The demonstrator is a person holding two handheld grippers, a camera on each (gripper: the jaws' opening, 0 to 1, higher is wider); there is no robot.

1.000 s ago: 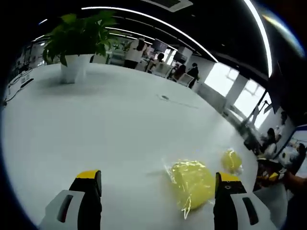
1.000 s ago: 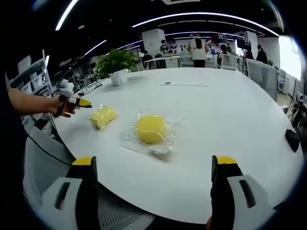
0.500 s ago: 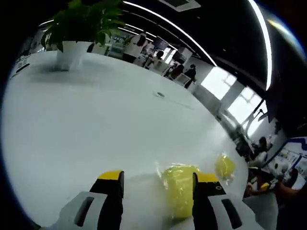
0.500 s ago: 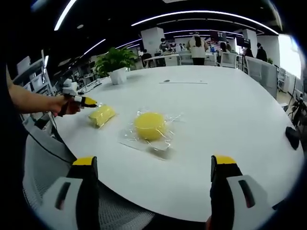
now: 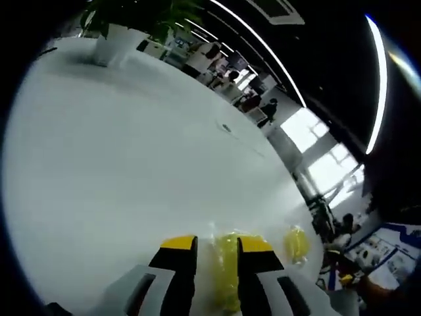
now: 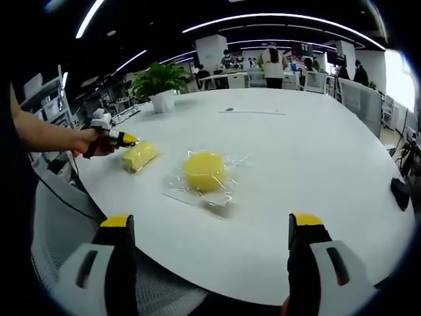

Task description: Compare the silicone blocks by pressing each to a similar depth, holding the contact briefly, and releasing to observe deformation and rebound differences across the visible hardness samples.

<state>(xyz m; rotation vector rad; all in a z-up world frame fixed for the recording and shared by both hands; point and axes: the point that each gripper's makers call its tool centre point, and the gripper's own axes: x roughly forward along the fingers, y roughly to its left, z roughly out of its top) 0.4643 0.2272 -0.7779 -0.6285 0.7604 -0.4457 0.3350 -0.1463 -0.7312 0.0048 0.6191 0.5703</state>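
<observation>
White table (image 6: 316, 171): large round top, bearing all items below. Potted plant (image 6: 158, 85): green leaves in a white pot, at the far side of the table. Round silicone block (image 6: 204, 171): yellow, in clear wrap, lying flat near the middle of the table, well ahead of the right gripper (image 6: 205, 260), whose jaws stand wide apart with nothing between them. Rectangular silicone block (image 6: 139, 155): yellow, wrapped, near the table's edge beside the round one; in the left gripper view it sits between the jaws of the left gripper (image 5: 217, 263), which pinch it from both sides. Hand (image 6: 92, 141): a person's, holding the left gripper at that block.
</observation>
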